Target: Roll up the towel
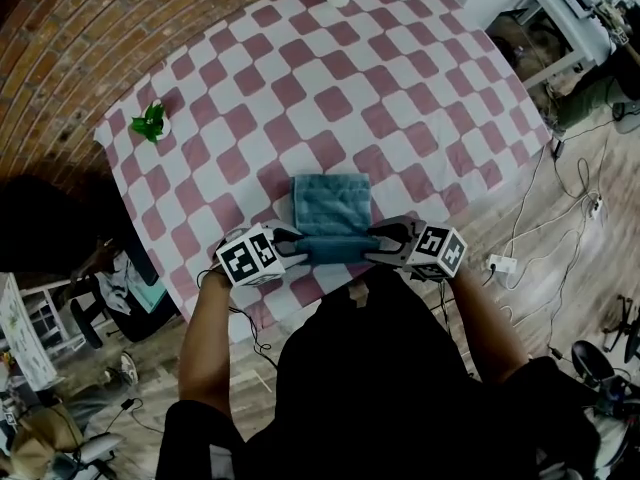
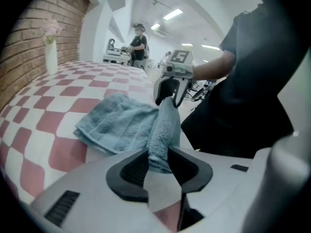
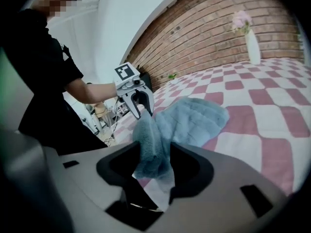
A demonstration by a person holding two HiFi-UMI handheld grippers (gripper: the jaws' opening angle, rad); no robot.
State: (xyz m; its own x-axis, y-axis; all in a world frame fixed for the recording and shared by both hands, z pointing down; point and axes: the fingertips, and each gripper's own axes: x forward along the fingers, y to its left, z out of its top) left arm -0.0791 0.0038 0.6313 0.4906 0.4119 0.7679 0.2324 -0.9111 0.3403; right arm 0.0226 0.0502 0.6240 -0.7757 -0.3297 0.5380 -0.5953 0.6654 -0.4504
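Pink-checked tablecloth [image 1: 400, 88] under towel [image 1: 332, 203]; brick wall [image 1: 90, 38]; wood floor [image 1: 600, 258].

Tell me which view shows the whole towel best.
Head view: the whole towel seen from above, near edge pinched by left gripper and right gripper. Each gripper view shows mainly that edge close up, the rest foreshortened.
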